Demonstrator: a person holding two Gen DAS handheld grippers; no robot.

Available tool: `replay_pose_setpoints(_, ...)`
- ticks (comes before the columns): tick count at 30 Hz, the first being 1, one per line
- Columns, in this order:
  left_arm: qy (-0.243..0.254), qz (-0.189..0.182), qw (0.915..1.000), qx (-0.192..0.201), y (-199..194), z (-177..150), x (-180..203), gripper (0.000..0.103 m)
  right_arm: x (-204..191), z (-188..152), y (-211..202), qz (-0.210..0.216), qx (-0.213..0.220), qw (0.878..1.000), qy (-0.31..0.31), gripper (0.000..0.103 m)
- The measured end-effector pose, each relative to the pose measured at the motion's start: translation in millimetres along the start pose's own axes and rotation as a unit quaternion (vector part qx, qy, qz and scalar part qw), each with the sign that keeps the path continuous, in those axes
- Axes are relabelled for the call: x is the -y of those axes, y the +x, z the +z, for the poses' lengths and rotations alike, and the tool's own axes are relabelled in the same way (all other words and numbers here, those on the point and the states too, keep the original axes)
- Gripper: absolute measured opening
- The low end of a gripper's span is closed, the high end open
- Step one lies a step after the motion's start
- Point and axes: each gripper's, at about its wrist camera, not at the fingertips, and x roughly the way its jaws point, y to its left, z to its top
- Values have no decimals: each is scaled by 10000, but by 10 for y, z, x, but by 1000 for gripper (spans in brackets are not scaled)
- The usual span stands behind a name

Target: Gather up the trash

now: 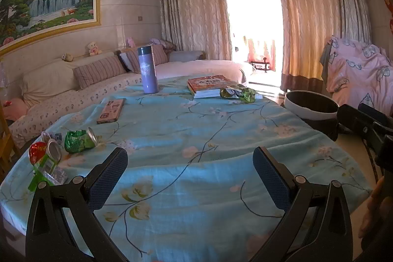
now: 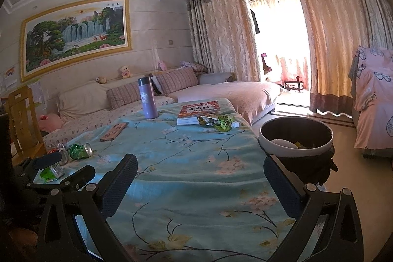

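Your trash lies in two clusters on the desk, which wears a blue flowered cloth. At the near left edge you have two crushed cans: a green can lying on its side and a red can just beside it, nearer you. Touching the red one is a green-and-white wrapper at the cloth's edge; a small pale scrap behind the cans is too unclear to name. At the far right of the desk sits one crumpled green snack bag, touching a small stack of books, the top one orange.

One round trash bin with a white rim and dark liner stands on the floor just beside the desk's right edge. Inside it you can see a pale crinkled piece and a yellowish scrap.

Also on the desk: one purple flask standing upright and one pink phone lying flat.

Your left gripper hovers over the cloth near the cans, fingers spread wide, holding nothing. Your right gripper hovers over the desk with the bin close to its right finger, fingers likewise apart and empty
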Motion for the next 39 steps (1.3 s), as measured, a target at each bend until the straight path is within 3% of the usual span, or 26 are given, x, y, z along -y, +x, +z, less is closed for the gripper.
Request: replay_pose_setpoints(39,-16,-15,9999,-101,82,-36,-55,103,-46,-13,24,71,-79,9999,46,103)
